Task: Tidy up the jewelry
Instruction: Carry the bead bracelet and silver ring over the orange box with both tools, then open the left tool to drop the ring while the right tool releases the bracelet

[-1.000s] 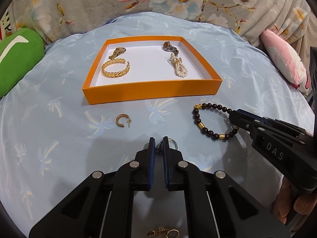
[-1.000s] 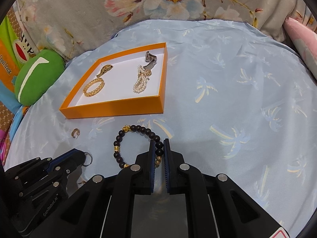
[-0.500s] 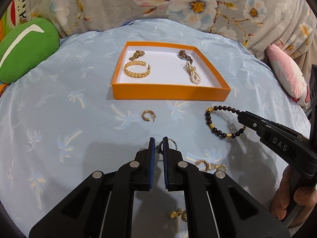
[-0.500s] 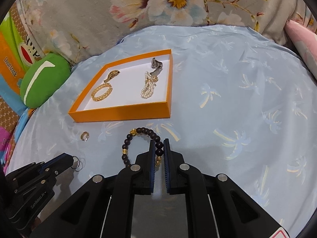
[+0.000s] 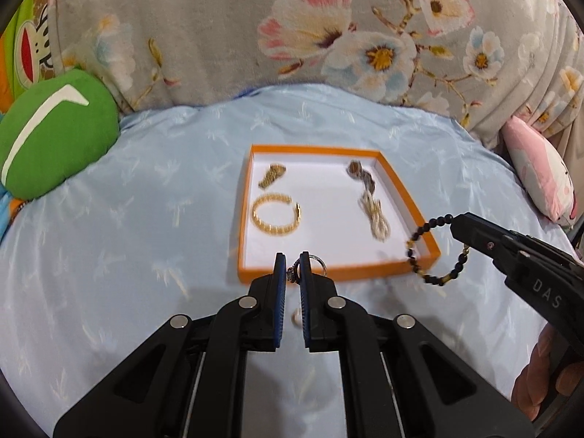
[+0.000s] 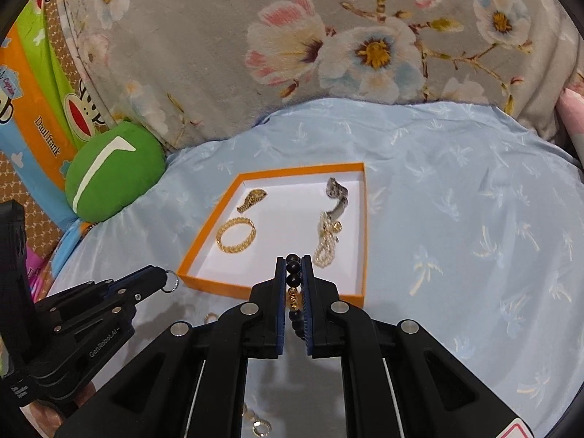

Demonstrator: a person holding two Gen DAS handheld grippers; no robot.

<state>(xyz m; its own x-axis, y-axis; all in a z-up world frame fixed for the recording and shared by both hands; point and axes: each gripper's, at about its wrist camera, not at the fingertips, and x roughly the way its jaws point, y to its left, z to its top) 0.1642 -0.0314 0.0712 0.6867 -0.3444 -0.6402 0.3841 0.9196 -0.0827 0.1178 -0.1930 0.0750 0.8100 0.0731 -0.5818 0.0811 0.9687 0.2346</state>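
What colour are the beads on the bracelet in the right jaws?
Dark beads with a few gold ones, on the bracelet; clearest in the left wrist view.

Bare gap mid-tray (image 5: pixel 328 219), jewelry flanking

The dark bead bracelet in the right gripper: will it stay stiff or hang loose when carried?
The bead bracelet likely hangs loose: its loop droops below the right gripper. It may swing, being pinched at only one spot. Its round beads might roll slightly between the pads.
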